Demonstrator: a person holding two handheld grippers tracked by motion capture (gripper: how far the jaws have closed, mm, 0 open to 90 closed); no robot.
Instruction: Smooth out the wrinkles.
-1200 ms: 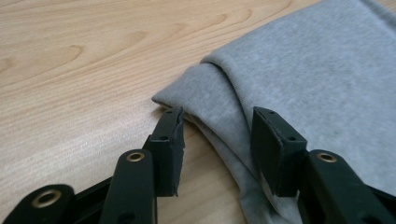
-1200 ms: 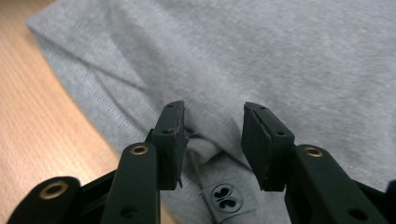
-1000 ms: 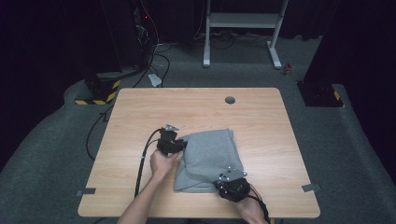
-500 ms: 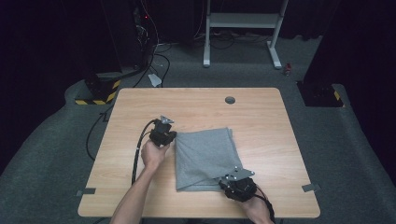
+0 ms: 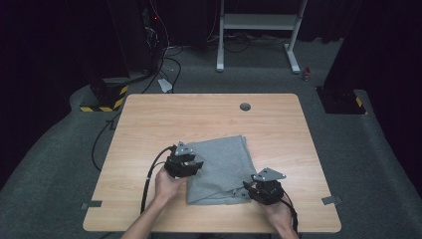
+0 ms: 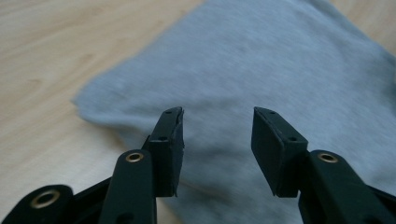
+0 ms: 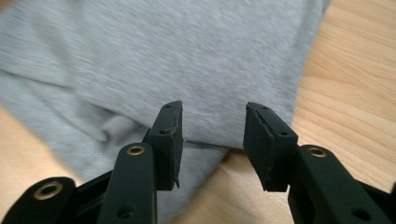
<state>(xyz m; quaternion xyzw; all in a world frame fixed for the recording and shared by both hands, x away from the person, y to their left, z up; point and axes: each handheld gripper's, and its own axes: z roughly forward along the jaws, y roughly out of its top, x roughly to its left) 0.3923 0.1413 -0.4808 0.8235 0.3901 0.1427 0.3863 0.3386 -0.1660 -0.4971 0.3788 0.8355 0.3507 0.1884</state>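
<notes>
The folded grey cloth (image 5: 219, 169) lies on the near half of the table (image 5: 149, 119). The left gripper (image 6: 217, 140) has just been opening; its jaws stand apart over the cloth's left side with nothing between them. The right gripper (image 7: 212, 140) hovers spread over the near right corner, apparently clear of the fabric. A shallow pinch could catch only the top layer and spoil the fold.

In the left gripper view the grey cloth (image 6: 261, 70) is soft and blurred, and its far part is cut off at 12 o'clock and at 3 o'clock. In the right gripper view the same cloth (image 7: 154, 56) runs out at 12 and 9 o'clock. In the high view both forearms are cut off at 6 o'clock.
</notes>
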